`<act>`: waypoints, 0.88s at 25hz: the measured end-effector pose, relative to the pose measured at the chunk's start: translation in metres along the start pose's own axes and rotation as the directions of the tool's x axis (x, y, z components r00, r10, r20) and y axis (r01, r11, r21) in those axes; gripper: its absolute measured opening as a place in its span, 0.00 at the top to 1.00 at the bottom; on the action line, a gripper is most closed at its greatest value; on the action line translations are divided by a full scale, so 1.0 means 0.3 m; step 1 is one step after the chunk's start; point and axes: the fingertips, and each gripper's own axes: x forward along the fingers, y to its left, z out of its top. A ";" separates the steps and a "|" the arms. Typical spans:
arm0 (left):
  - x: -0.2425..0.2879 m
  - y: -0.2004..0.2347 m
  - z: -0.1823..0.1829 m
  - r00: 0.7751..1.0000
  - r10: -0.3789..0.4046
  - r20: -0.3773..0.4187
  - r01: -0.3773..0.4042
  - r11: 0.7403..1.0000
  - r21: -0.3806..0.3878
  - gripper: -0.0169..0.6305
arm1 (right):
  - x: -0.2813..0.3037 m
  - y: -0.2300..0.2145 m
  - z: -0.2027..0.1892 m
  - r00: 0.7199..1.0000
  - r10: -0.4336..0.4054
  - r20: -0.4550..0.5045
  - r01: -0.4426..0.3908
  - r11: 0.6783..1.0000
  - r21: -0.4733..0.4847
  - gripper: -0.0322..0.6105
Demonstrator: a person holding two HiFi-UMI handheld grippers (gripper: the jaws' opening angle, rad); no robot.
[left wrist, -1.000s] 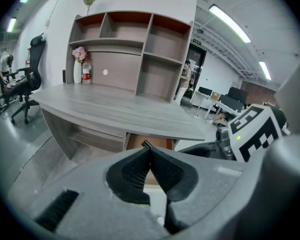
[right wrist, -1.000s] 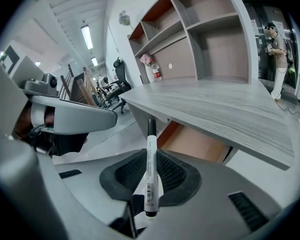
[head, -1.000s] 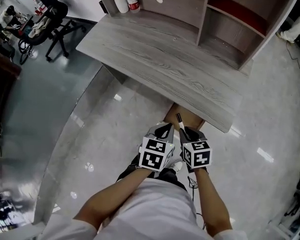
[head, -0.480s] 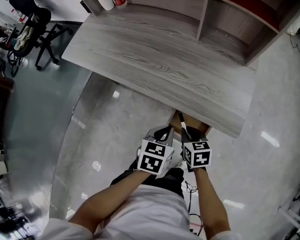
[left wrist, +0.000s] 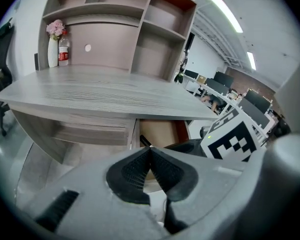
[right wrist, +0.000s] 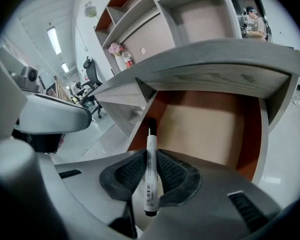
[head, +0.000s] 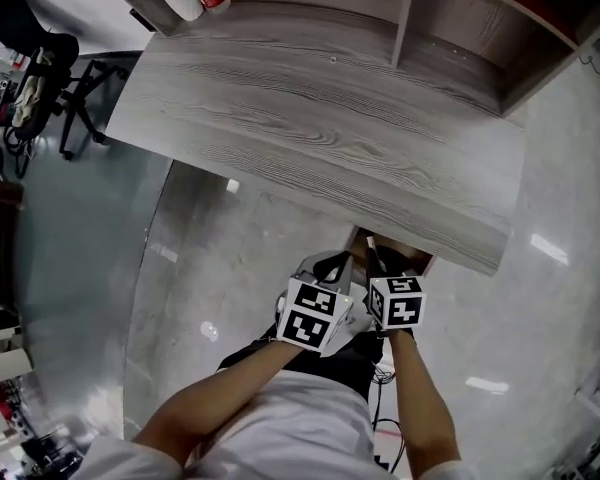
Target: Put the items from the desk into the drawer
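A white marker with a black cap (right wrist: pixel 150 169) is clamped between the pads of my right gripper (right wrist: pixel 151 170), cap pointing forward over the open drawer (right wrist: pixel 210 129). The drawer's tan bottom and red-brown sides show bare under the desk's front edge (right wrist: pixel 210 69). In the head view the right gripper (head: pixel 384 271) hangs over the drawer (head: pixel 362 243) with the marker (head: pixel 372 253) sticking out toward the desk (head: pixel 310 138). My left gripper (left wrist: pixel 149 156) is shut with nothing in it, just left of the right one (head: pixel 332 268). The drawer (left wrist: pixel 160 133) appears ahead of it.
A white vase with pink flowers (left wrist: pixel 52 46) and a bottle (left wrist: pixel 63 51) stand at the desk's back left corner. A shelving hutch (left wrist: pixel 155 39) rises behind the desktop. An office chair (head: pixel 40 68) stands on the glossy floor to the left.
The head view has shifted so the desk fills more of the frame. Both grippers stay together over the drawer, the marker still held in the right one.
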 end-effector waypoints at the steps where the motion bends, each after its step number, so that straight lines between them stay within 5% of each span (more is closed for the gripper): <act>1: 0.006 0.004 0.000 1.000 -0.005 -0.003 0.005 1.000 0.005 0.97 | 0.008 -0.003 -0.004 1.000 -0.004 -0.002 0.004 1.000 0.006 0.86; 22: 0.005 0.014 0.003 1.000 0.005 0.003 -0.005 1.000 0.002 0.97 | 0.022 -0.003 -0.028 0.999 -0.010 -0.052 0.009 1.000 -0.007 0.86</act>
